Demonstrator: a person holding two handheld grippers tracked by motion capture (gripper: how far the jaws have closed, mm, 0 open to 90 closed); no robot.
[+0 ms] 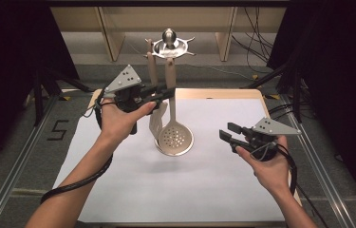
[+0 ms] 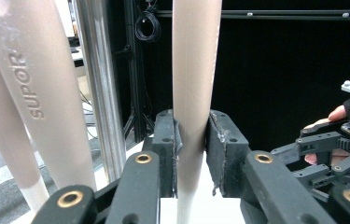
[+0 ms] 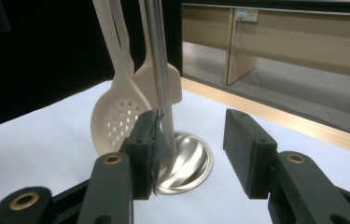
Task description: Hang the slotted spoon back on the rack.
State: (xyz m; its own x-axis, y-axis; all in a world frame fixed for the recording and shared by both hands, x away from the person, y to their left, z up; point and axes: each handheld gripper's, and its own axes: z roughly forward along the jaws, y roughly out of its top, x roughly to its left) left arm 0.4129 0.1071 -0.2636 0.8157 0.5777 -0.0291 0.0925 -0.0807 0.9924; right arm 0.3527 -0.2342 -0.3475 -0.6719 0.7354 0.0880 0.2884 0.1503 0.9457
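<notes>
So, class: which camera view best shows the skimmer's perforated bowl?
The right gripper view: the skimmer's bowl faces it, holes distinct. The high view shows it small, from above. The left gripper view shows its handle clamped in the left tool.

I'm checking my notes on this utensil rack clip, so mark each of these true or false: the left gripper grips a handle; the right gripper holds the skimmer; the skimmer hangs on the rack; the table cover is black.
1. The left gripper grips a handle. True.
2. The right gripper holds the skimmer. False: its jaws are open, holding nothing.
3. The skimmer hangs on the rack. True.
4. The table cover is black. False: it is white.
</notes>
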